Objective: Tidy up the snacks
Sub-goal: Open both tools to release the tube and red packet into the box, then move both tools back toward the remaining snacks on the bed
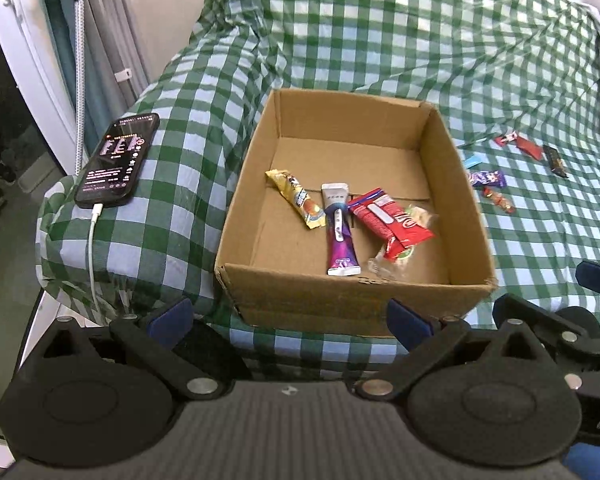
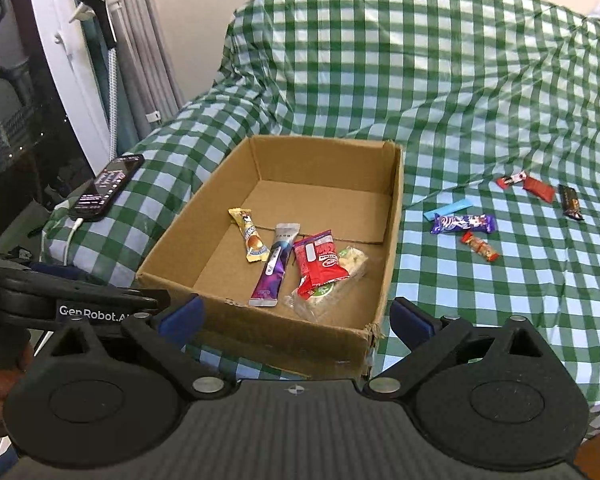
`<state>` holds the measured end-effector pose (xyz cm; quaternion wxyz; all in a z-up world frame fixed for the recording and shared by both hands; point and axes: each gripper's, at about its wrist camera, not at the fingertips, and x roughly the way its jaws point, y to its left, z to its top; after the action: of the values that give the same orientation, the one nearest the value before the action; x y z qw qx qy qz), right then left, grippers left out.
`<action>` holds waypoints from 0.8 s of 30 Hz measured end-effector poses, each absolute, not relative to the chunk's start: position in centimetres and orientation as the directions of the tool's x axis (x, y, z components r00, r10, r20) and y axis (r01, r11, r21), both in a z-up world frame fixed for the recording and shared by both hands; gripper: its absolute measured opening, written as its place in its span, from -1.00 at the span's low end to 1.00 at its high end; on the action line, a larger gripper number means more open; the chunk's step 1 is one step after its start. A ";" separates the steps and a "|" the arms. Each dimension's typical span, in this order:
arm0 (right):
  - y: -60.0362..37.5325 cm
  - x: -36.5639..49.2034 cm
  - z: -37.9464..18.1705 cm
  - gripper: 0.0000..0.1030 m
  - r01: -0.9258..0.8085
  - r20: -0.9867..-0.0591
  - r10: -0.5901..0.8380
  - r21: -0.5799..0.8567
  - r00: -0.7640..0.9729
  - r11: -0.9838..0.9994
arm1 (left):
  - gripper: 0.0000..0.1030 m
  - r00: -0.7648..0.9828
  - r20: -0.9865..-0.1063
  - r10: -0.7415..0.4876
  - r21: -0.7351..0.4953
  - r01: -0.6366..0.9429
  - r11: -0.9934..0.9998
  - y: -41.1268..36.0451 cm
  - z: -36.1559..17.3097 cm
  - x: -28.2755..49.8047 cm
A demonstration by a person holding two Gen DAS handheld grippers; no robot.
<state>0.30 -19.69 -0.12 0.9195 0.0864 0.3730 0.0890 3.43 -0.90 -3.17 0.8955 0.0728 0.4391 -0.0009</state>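
The right gripper (image 2: 296, 320) is held wide and empty, like the left gripper (image 1: 288, 316); the purple bar (image 2: 462, 224) should be approached squarely across its narrow width, then carried to the box (image 2: 396, 216).

I count one open brown cardboard box (image 2: 396, 216) holding four snack packets (image 2: 270, 270), six small wrapped snacks (image 2: 462, 225) loose on the one green-and-white checked cloth (image 2: 480, 92), and one black smartphone (image 2: 108, 191) on a single white charging cable (image 1: 92, 248).
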 end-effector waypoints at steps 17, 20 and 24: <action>-20.0 -2.5 1.5 0.94 -0.097 -0.622 0.226 0.235 0.750 0.967 | 0.99 0.654 -0.754 0.069 0.153 0.072 0.986 -1.6 -1.6 0.9; -20.2 -2.5 1.4 0.94 -0.092 -0.623 0.226 0.241 0.749 0.966 | 0.99 0.652 -0.754 0.074 0.161 0.075 0.984 -1.8 -1.6 1.1; -20.4 -2.2 1.1 0.94 -0.086 -0.623 0.228 0.250 0.748 0.964 | 0.99 0.650 -0.756 0.074 0.179 0.097 0.979 -2.7 -1.7 1.6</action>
<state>-2.24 -20.44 1.07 0.9292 0.1031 0.3446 0.0847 1.57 -2.71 -1.71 0.9026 0.1023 0.4181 -0.0062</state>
